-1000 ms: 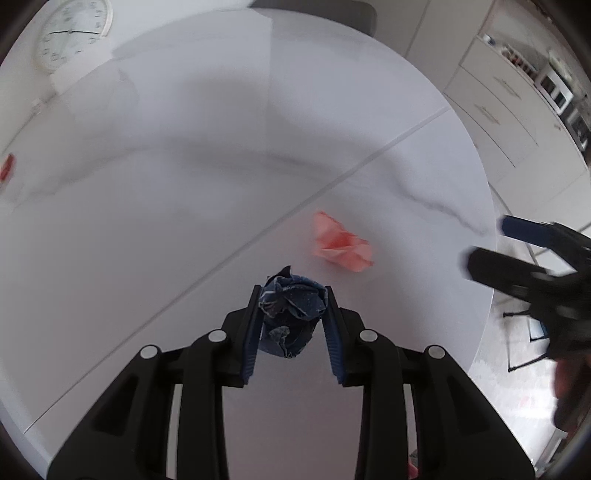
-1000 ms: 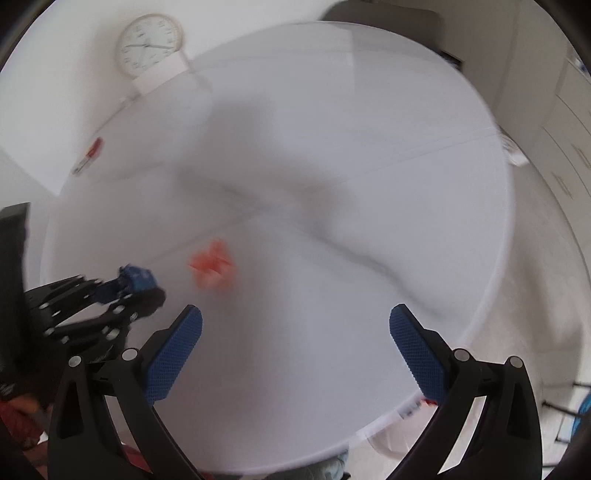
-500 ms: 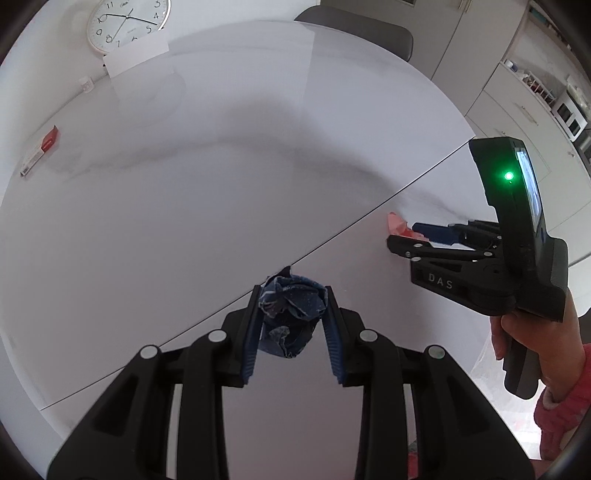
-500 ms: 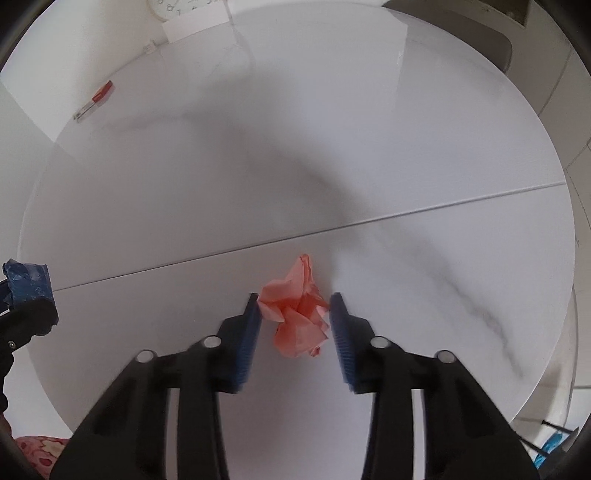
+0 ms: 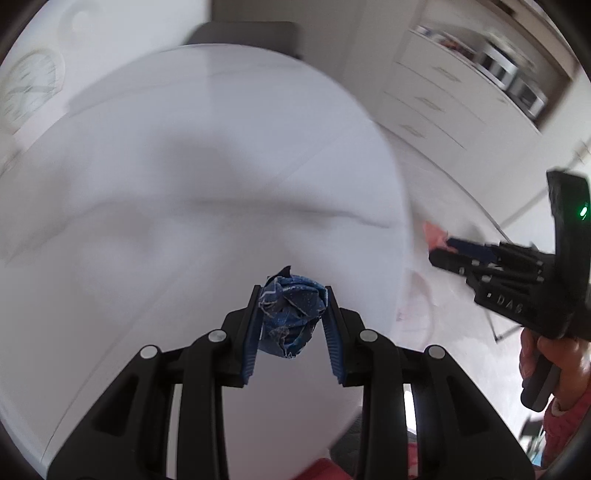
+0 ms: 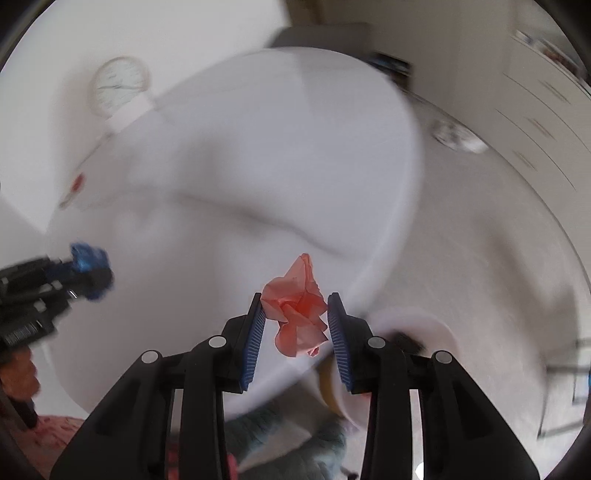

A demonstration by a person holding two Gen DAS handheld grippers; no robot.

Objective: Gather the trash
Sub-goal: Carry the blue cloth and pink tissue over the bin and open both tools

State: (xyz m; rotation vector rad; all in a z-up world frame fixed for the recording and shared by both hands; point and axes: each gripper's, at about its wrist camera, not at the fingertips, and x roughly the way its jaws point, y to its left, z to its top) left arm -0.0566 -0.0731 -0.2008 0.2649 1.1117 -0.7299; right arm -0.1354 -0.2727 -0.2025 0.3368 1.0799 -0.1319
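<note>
A crumpled blue paper ball (image 5: 290, 314) is clamped between the blue pads of my left gripper (image 5: 291, 301), held above the round white marble table (image 5: 184, 192). My right gripper (image 6: 295, 306) is shut on a crumpled pink paper (image 6: 297, 308), lifted over the table's right edge. From the left wrist view the right gripper (image 5: 441, 249) shows at the far right with the pink paper (image 5: 434, 233) at its tips, held by a hand (image 5: 554, 354). The left gripper (image 6: 90, 271) with its blue ball (image 6: 86, 258) appears at the left of the right wrist view.
A round white bin (image 6: 424, 325) stands on the floor just below and right of the pink paper. A wall clock (image 6: 118, 83) leans at the table's far side, a small red item (image 6: 75, 182) lies near it. A chair back (image 5: 251, 35) stands beyond. White drawers (image 5: 443, 99) line the right.
My right gripper closed on the pink paper and lifted it off the table toward the right edge. My left gripper, still holding the blue ball, rose and swung right too.
</note>
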